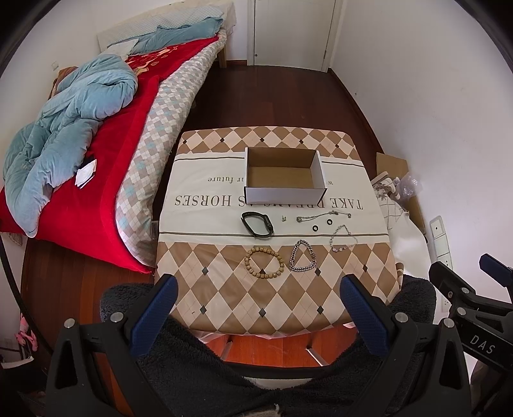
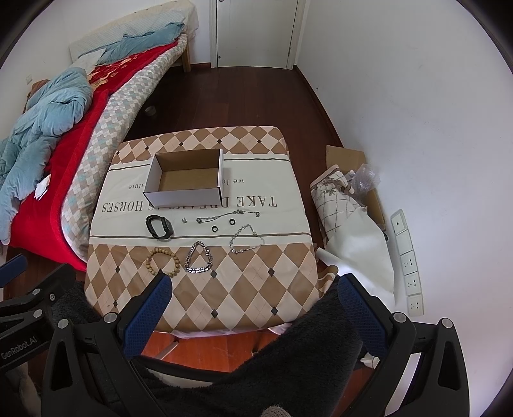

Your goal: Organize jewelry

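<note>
Both grippers, left gripper (image 1: 258, 300) and right gripper (image 2: 255, 296), hang spread and empty nearer than the cardboard box (image 1: 283, 173), with the bead bracelet (image 1: 264, 263) between.

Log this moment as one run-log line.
stage: start | left gripper: open, empty | right gripper: open, empty | box: empty | jewelry: all on table

The room is being enclosed by plain white walls (image 2: 416, 96), with a white door (image 1: 291, 29) standing at the far end. The floor (image 1: 256, 96) is being covered by dark reddish wood boards. A bed (image 1: 96, 144) along the left wall is being draped with a red blanket (image 1: 96, 199) and a rumpled blue quilt (image 1: 64, 128).
</note>
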A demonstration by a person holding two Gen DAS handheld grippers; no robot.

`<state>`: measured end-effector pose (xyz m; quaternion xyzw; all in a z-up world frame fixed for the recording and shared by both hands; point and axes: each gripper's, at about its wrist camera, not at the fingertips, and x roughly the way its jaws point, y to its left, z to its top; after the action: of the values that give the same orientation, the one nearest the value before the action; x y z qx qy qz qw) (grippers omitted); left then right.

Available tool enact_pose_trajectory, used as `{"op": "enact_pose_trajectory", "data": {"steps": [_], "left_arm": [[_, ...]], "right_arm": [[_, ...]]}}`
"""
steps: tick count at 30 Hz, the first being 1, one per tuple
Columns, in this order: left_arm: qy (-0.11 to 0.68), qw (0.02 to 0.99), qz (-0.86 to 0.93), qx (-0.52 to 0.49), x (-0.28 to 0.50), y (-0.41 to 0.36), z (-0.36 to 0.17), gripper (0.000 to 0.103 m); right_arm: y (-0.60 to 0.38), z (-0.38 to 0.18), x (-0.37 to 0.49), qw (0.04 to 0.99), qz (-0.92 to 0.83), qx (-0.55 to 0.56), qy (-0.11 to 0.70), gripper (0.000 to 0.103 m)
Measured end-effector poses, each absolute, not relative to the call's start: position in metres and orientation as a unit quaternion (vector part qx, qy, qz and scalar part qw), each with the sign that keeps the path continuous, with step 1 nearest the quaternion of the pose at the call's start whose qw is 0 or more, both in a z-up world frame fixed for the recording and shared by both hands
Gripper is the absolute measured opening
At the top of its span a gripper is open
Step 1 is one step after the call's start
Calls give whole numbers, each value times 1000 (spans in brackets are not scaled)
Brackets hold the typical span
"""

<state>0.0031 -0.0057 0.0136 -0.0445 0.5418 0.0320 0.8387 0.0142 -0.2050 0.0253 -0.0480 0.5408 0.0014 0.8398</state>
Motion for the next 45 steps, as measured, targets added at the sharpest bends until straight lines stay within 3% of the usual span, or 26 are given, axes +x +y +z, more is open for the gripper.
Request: {"op": "enact_pose_trajectory", "data": {"steps": [35,45], "left_arm": [[528,847,42,-36,8,-6,19,103],[488,860,151,5,82,49,-24,103]], "right_arm": [[-211,22,21,845,5,-32,534,103],[-231,-39,92,843,-10,-15,538,103]]}}
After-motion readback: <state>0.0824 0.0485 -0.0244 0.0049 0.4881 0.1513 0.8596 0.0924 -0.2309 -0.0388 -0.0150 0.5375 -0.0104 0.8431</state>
